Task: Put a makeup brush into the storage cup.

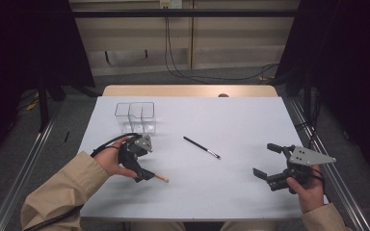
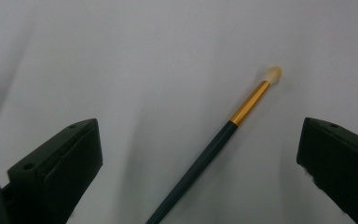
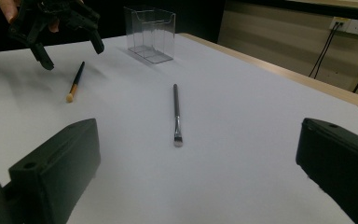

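On the white rectangular table (image 1: 231,125), a clear plastic two-compartment box (image 1: 136,117) stands near the far left corner. The left gripper (image 1: 142,166) hovers with jaws spread wide and empty over a small brush with a dark green handle, gold ferrule and pale rounded tip (image 2: 223,135), which lies flat towards the near left edge. The right gripper (image 1: 269,161), jaws also apart and empty, hangs near the right edge. A slim black flat-tipped brush (image 1: 201,147) lies mid-table.

White table (image 1: 250,120) before me, wooden edge (image 1: 188,90) beyond, beige wall panels (image 1: 231,38), black cables (image 1: 173,62), dark curtains (image 1: 24,43), grey floor (image 1: 67,120).
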The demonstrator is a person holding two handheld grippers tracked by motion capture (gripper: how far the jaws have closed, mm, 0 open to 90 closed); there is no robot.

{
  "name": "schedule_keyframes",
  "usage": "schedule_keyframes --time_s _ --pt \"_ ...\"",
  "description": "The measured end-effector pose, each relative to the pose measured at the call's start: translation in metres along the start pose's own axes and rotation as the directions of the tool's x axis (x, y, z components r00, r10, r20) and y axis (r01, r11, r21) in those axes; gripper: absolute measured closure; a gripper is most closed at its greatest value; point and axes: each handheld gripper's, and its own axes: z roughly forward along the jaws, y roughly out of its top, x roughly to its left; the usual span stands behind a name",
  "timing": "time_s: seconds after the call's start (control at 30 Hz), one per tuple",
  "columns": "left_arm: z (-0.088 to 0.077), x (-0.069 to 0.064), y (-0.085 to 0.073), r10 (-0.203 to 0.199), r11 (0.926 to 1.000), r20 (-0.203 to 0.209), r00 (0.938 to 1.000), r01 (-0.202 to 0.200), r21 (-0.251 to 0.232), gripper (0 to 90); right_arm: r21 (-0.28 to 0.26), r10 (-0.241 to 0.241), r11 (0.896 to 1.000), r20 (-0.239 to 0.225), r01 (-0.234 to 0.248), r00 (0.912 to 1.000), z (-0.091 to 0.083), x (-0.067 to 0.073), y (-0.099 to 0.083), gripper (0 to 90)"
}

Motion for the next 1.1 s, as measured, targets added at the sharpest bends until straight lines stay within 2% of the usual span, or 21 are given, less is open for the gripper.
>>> schedule_keyframes --time_s 0.23,0.4,0.53,0.63,0.73,0.83,0.93,0.97,1.1 --pt "0.003 -0.001 0.004 0.028 0.9963 0.006 0.9996 -0.029 0.081 2.2 0.001 -0.001 1.0 0.0 0.001 1.0 0.0 0.0 0.0 0.0" --pt "0.004 -0.001 0.006 0.043 0.9929 0.013 0.999 -0.044 0.11 6.6 0.0 -0.002 1.0 -0.002 0.002 1.0 0.0 0.0 0.0 0.0" --pt "0.005 -0.001 0.008 0.067 0.9893 0.022 0.9975 -0.07 0.128 13.3 0.002 0.0 1.0 -0.003 0.0 1.0 0.0 0.0 0.0 0.0" --pt "0.006 -0.001 0.009 0.07 0.9877 0.031 0.9971 -0.073 0.138 20.4 0.0 -0.001 1.0 -0.006 0.001 1.0 0.0 0.0 0.0 0.0" --pt "0.007 -0.001 0.011 0.098 0.9815 0.042 0.9943 -0.104 0.161 24.7 0.002 0.0 1.0 -0.005 0.0 1.0 0.0 0.0 0.0 0.0" --pt "0.009 -0.003 0.012 0.106 0.9772 0.058 0.9926 -0.115 0.179 29.6 0.002 0.001 1.0 -0.005 -0.001 1.0 0.0 0.0 0.0 0.0" --pt "0.012 -0.004 0.013 0.123 0.97 0.066 0.9902 -0.134 0.203 33.4 0.004 0.001 1.0 -0.005 -0.001 1.0 0.0 0.0 0.0 0.0" --pt "0.013 -0.004 0.014 0.131 0.9652 0.076 0.9884 -0.145 0.218 35.9 0.002 0.001 1.0 -0.005 -0.001 1.0 0.0 0.0 0.0 0.0" --pt "0.015 -0.004 0.014 0.144 0.961 0.084 0.9861 -0.159 0.226 39.7 -0.003 0.001 1.0 -0.003 -0.001 1.0 0.0 0.0 0.0 0.0"
